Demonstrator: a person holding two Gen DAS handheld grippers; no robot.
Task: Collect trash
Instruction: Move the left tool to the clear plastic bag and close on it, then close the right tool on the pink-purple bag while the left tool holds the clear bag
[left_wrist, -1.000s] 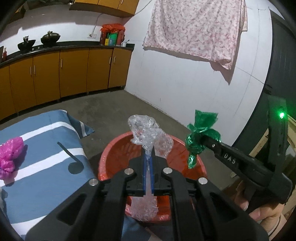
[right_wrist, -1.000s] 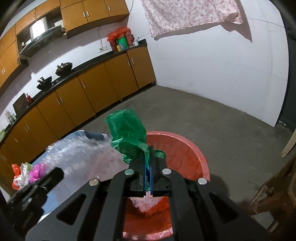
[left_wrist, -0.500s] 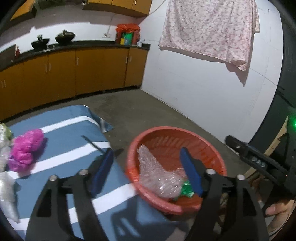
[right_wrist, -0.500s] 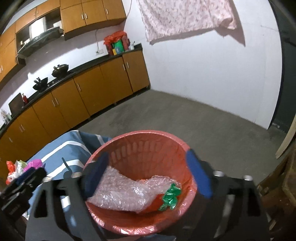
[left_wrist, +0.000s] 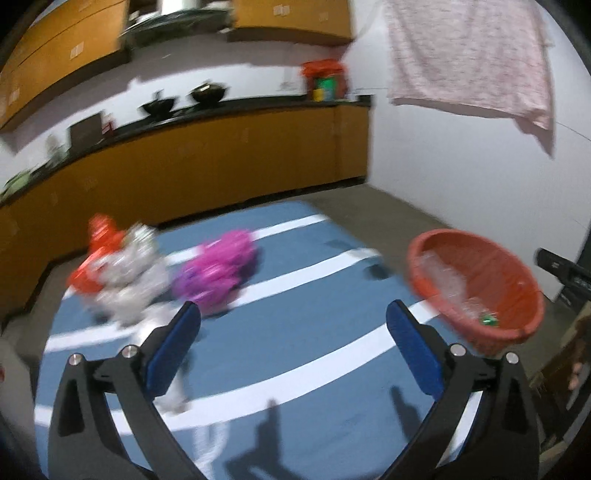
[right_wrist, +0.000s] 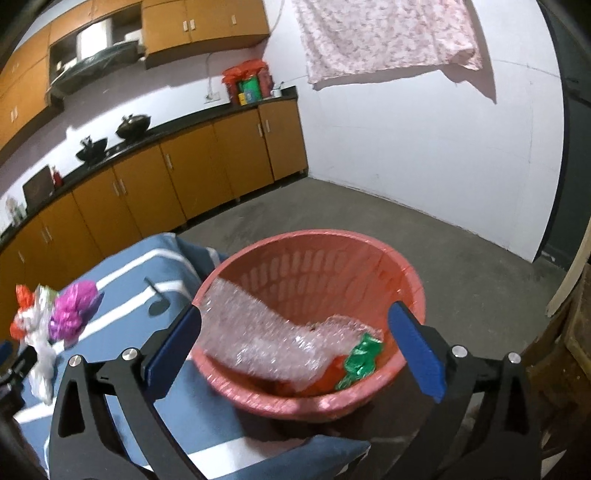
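Orange cabinets (right_wrist: 192, 173), white wall (right_wrist: 424, 155)

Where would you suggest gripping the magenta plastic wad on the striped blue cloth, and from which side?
Take the magenta wad across its bulging middle, coming from above and the near side. It lies as a loose crumpled lump on the striped cloth, and the white and orange trash crowds its left. The left tongs are open, so they should straddle it.

Pink floral cloth (right_wrist: 388, 35), wooden cabinets (right_wrist: 177, 173)

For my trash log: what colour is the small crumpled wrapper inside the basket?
Green, clearest in right wrist view.
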